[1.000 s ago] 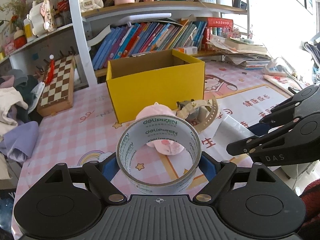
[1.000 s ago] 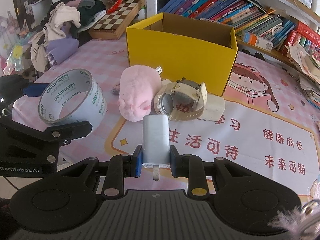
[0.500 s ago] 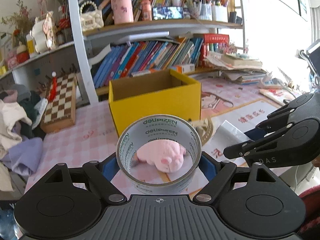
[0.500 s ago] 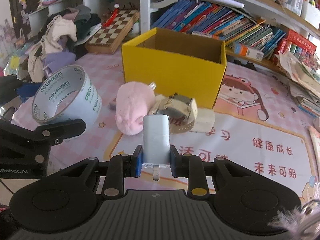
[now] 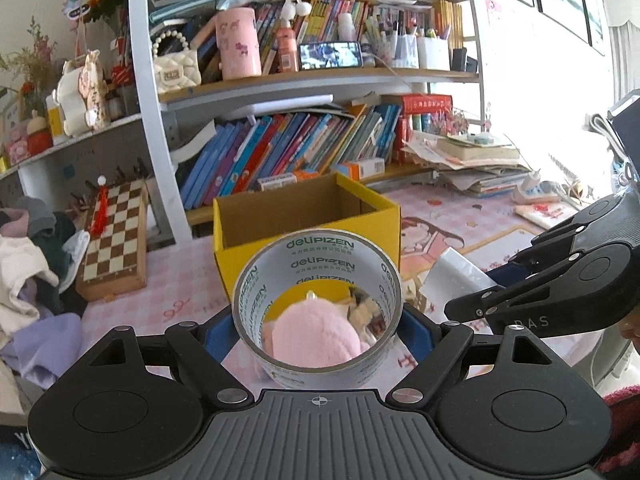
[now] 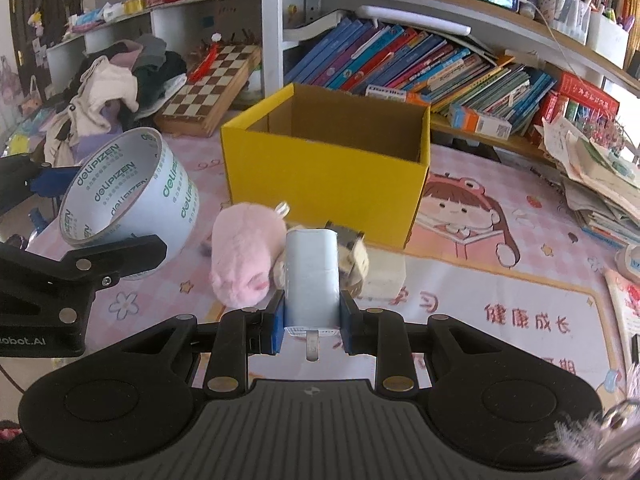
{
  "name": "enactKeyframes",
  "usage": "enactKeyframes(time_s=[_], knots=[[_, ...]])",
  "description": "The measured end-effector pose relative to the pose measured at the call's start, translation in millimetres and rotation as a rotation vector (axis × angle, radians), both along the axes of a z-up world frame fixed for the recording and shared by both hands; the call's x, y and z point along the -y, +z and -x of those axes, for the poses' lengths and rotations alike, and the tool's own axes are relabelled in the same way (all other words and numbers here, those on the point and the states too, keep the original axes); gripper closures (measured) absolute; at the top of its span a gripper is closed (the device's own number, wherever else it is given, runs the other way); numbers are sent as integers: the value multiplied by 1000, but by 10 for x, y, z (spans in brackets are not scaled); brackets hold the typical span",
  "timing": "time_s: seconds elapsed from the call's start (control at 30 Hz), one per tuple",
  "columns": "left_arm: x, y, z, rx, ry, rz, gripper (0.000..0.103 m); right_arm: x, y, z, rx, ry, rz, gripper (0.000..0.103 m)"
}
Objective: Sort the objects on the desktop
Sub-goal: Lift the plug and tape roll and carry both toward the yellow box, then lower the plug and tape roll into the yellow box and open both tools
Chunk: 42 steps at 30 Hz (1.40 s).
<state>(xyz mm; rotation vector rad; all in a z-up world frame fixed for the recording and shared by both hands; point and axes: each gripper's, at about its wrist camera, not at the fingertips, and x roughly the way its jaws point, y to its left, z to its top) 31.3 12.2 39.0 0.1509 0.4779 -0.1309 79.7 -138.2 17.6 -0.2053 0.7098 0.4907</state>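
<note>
The left gripper (image 5: 318, 326) is holding a roll of tape (image 5: 317, 308) between its blue-padded fingers (image 5: 218, 330), which are spread wide to span the roll's outer wall; the roll is lying on its side with its open core facing the camera (the printed lettering inside reads "delipizen"). The right gripper (image 6: 311, 320) is clamping a small white charger (image 6: 311, 278) between its fingers (image 6: 276, 330), which are set narrow against the charger's two sides, its metal prong pointing back toward the camera. Both held things are hanging above the table (image 6: 500, 300), which is wearing a pink checked cover and a cartoon mat.

Below and ahead of the grippers, a pink plush toy (image 6: 242, 254) is lying on the table, touching a beige wristwatch (image 6: 354, 258) that is resting against a pale block (image 6: 384, 276). Just behind these an open yellow cardboard box (image 6: 328, 168) is standing upright, its brown inside showing nothing that can be made out. Behind it a bookshelf (image 5: 288, 148) is carrying leaning books, and a chessboard (image 5: 116, 232) is lying to the left of the box beside a heap of clothes (image 6: 116, 80).
</note>
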Motion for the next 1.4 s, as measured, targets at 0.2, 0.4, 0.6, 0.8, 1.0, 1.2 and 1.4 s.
enactKeyframes(time_s=[0.2,0.4,0.6,0.8,1.0,1.2,1.4], knots=[[52,61,-194,29,-10,-13,19,39,87,-209,26,1,-21,78],[104,164,-390,48,2,-24,19,78,193,-458,36,18,-37,78],[138,295,-602,58,25,-40,19,111,348,-776,41,44,-58,78],[141,390,-811,59,43,-45,19,111,486,-1080,61,74,-77,78],[170,478,-1031,68,44,-72,19,102,594,-1364,86,98,-86,78],[196,575,-1243,86,43,-88,19,117,691,-1617,112,104,-109,78],[218,561,-1436,75,41,-101,19,106,672,-1834,104,117,-110,78]])
